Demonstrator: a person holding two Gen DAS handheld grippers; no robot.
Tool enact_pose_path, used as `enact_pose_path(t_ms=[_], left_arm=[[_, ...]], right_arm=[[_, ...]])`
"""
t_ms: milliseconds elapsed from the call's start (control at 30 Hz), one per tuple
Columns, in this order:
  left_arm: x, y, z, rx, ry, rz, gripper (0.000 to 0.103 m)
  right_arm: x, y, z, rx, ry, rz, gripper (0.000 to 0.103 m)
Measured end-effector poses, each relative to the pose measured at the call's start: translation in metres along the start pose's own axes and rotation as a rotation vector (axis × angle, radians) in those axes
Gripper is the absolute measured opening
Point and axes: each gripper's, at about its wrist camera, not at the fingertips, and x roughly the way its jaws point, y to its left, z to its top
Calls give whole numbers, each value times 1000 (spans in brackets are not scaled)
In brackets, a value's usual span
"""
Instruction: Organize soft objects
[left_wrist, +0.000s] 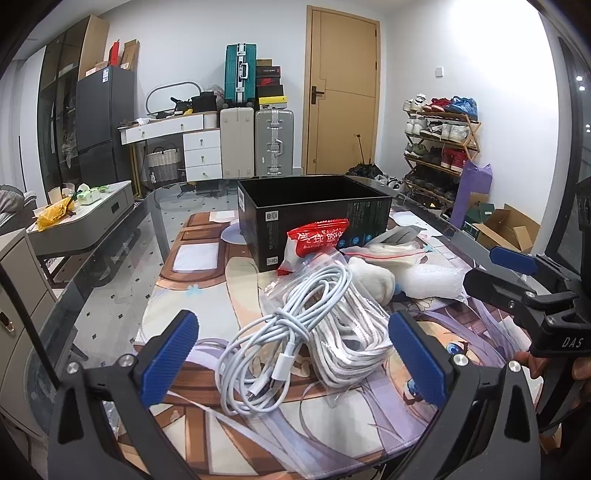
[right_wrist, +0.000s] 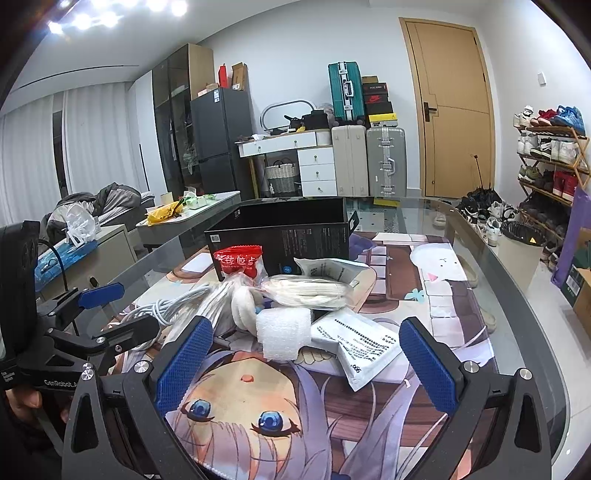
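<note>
A pile of soft items lies on the anime-print mat (left_wrist: 207, 413) in front of an open black box (left_wrist: 314, 218). A loose coiled white cable (left_wrist: 269, 354) lies between the jaws of my open left gripper (left_wrist: 293, 356), beside a bagged white cable (left_wrist: 347, 325). Behind are a red snack packet (left_wrist: 317, 240), a white plush (left_wrist: 373, 280) and white foam wrap (left_wrist: 428, 280). My right gripper (right_wrist: 306, 363) is open and empty, just short of the foam wrap (right_wrist: 284, 332) and a white printed pouch (right_wrist: 362, 347). A bag of white pads (right_wrist: 306, 291) and the red packet (right_wrist: 238, 262) lie beyond.
The mat covers a glass table (left_wrist: 110, 266) with a curved edge. The black box (right_wrist: 284, 229) stands behind the pile. A low grey table (left_wrist: 85, 214) with clutter is at left; a shoe rack (left_wrist: 439, 147) and cardboard boxes (left_wrist: 506, 229) are at right.
</note>
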Motion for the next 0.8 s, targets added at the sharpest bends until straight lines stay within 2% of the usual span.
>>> enact_pose_path(t_ms=[800], left_arm=[[6,6,4,-18,-3,1,103]], right_arm=[[1,5,0,-4,1,-2,103]])
